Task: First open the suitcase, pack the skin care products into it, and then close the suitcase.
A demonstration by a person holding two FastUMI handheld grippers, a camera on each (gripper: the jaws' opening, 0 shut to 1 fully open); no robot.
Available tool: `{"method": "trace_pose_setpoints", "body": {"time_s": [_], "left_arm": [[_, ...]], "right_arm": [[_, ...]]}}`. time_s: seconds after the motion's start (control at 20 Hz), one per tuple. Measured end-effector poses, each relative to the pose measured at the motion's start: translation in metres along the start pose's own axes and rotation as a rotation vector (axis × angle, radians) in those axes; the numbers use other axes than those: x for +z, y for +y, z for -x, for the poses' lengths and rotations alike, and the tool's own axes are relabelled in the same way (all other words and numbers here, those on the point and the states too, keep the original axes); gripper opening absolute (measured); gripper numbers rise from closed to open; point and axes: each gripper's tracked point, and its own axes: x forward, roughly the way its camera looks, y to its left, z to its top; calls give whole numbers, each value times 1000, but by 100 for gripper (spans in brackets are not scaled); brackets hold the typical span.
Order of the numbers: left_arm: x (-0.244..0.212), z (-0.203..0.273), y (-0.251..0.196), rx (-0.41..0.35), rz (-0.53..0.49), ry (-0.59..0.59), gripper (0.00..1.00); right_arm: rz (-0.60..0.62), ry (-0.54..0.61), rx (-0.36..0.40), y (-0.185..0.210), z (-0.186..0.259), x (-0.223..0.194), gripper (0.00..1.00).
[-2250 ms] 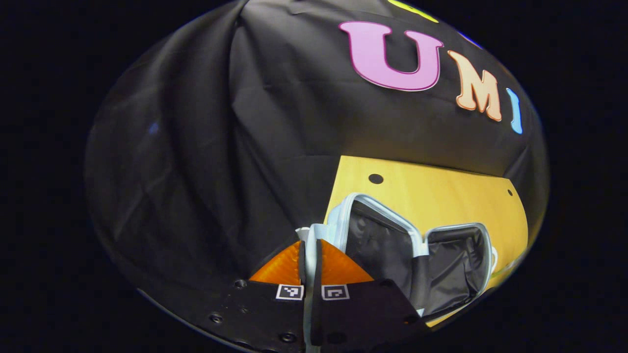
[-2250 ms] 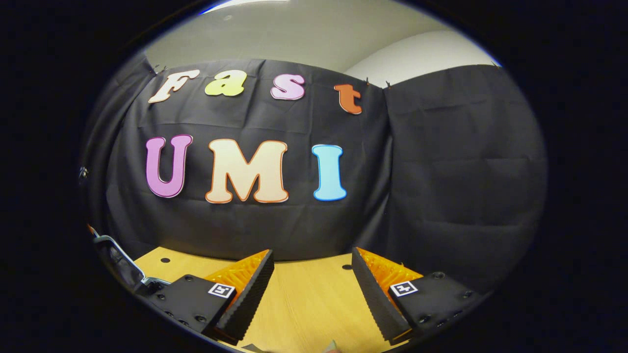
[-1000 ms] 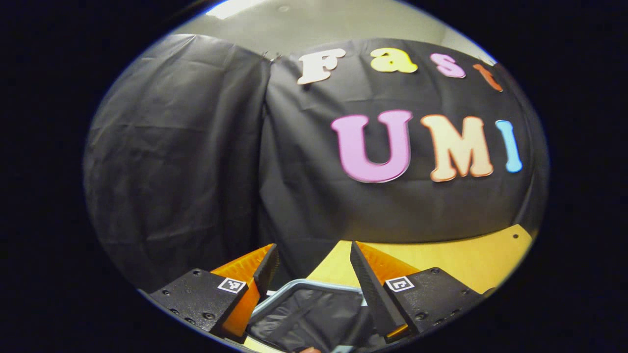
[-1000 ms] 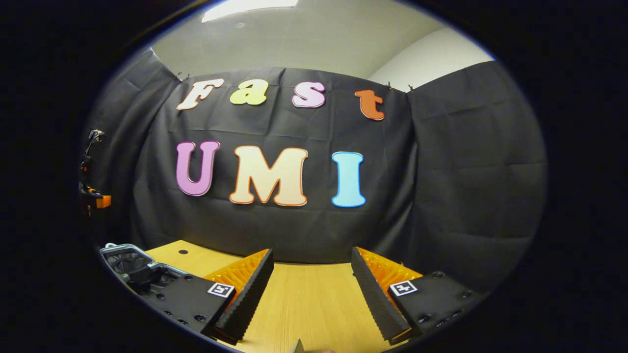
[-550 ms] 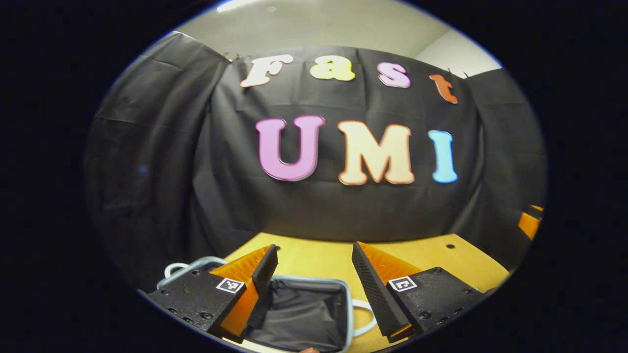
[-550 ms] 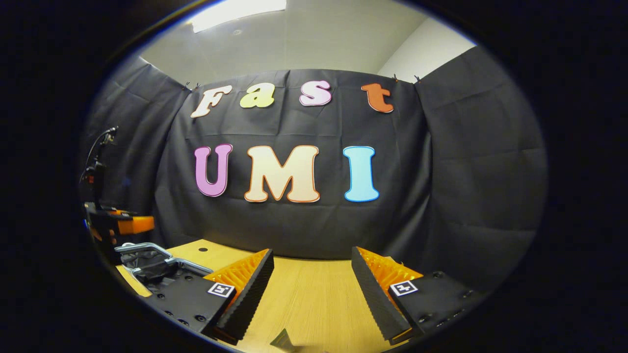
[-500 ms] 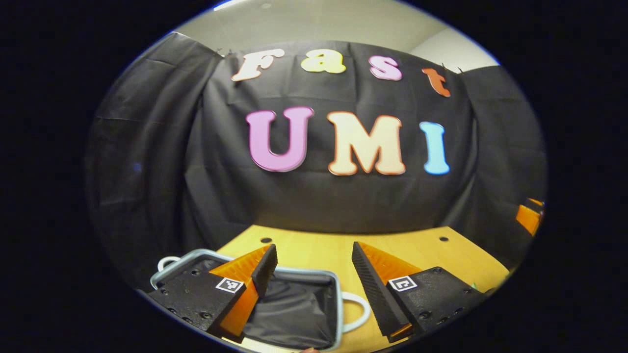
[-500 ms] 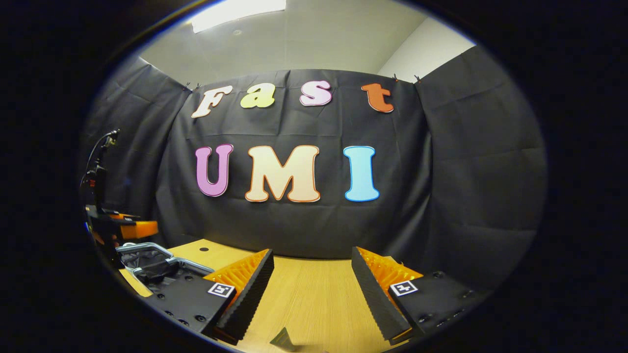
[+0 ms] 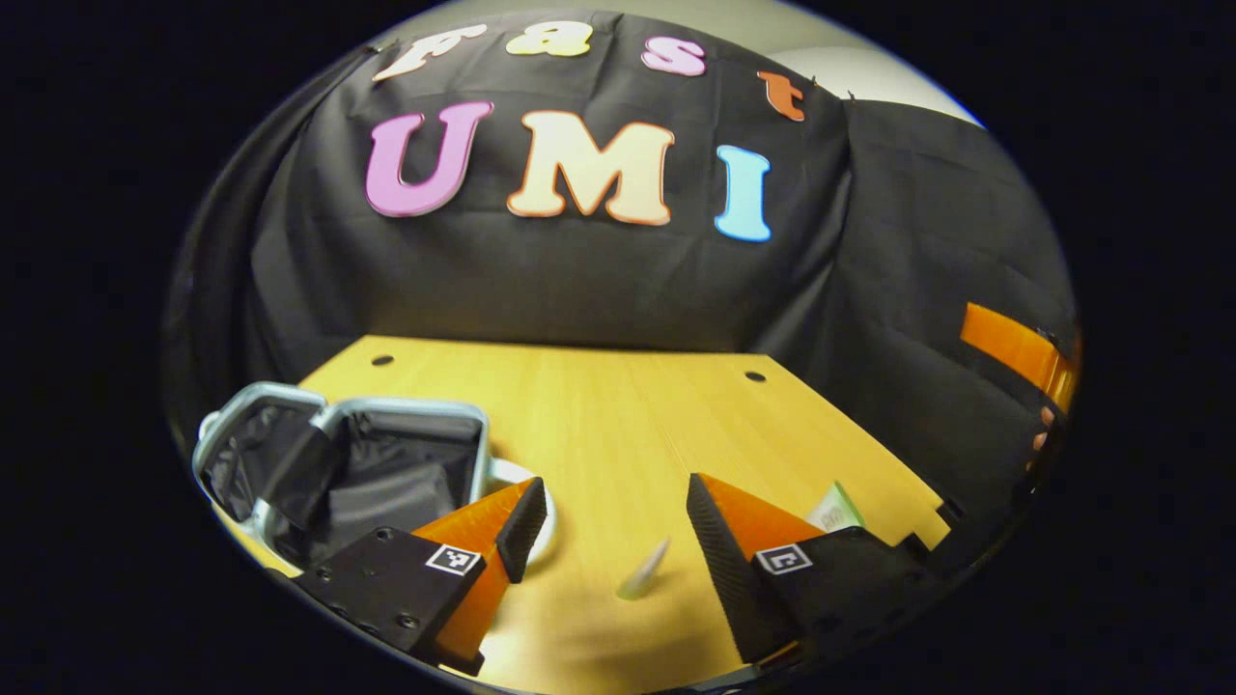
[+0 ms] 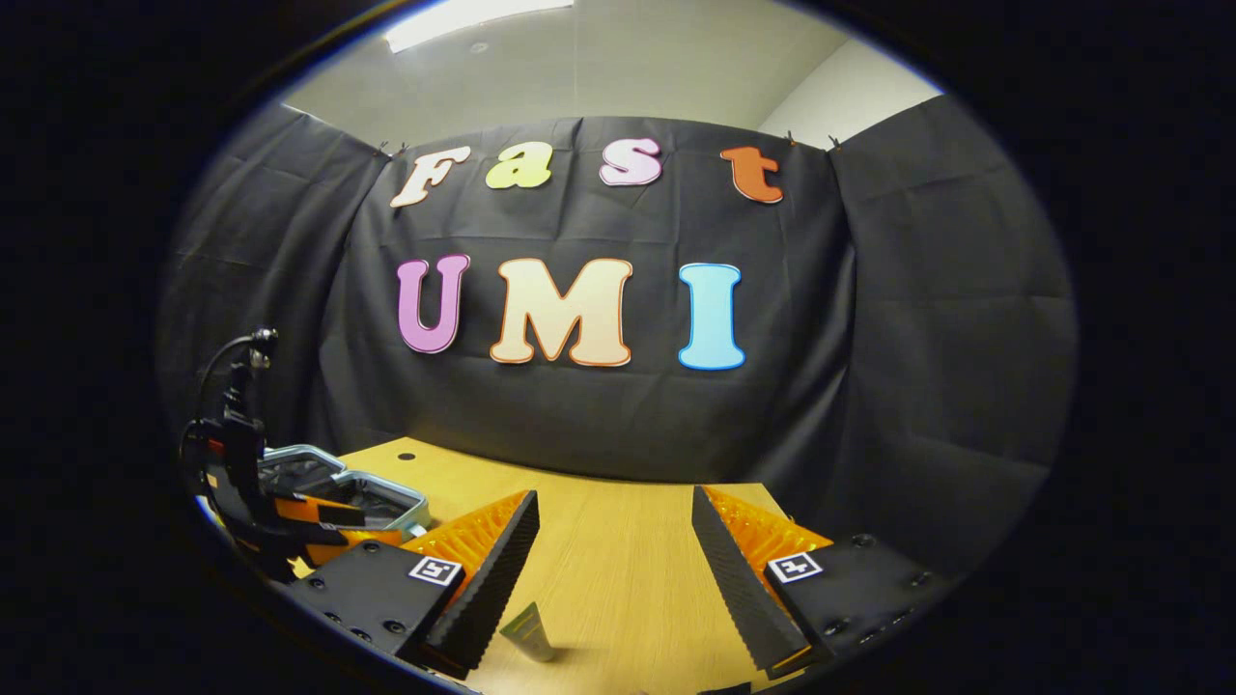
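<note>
**Orange claws apart above the wood surface, suitcase open**

Orange and black, the left claw (image 9: 608,507) is nearest in the left gripper view, with its two fingers well apart and nothing between them. Just beyond the gap a small pale tube (image 9: 644,570) lies on the surface (image 9: 618,415); it is blurred, so I cannot tell more about it. Beside the right finger a green and white packet (image 9: 835,509) shows partly from behind it. To the left the suitcase (image 9: 333,463) lies open on the surface, both halves spread, with black lining and a pale rim. One white handle (image 9: 502,470) is at its side, behind the left finger. Far at the right edge an orange part of the right claw (image 9: 1014,352) shows against the black cloth.

In the right gripper view the right claw (image 10: 613,550) is also wide apart and holds nothing. A small tube (image 10: 526,632) stands on the surface near its left finger, not touching. Farther left the left claw (image 10: 290,512) hangs over the open suitcase (image 10: 386,497), at the surface's left side.
</note>
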Motion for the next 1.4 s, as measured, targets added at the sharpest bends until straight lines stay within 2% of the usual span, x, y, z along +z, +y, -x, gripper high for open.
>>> {"method": "trace_pose_setpoints", "body": {"time_s": [0.05,0.25,0.4,0.45,0.6,0.7,0.95,1.2,1.35,1.4], "left_arm": [[-16,-2,-1,-3,-1,26,84],[-78,-17,-7,-26,44,160,72],[-95,-31,-6,-20,93,203,52],[-95,-38,-8,-34,106,200,55],[-91,-50,-8,-69,97,203,20],[-84,-43,-2,-61,76,204,16],[-57,-3,5,-49,68,223,14],[-32,38,35,45,85,197,14],[-34,58,57,122,129,206,14],[-35,62,63,135,142,211,14]], "right_arm": [[-4,7,9,3,4,-4,100],[-8,68,51,19,11,-31,99],[-24,118,74,29,11,-52,99],[-34,138,87,34,11,-60,99],[-37,174,121,44,8,-83,99],[-31,207,168,60,5,-111,99],[29,350,197,78,-6,-204,99],[7,439,223,89,-17,-251,99],[14,452,210,92,-21,-256,46],[31,459,211,94,-20,-258,41]]}}
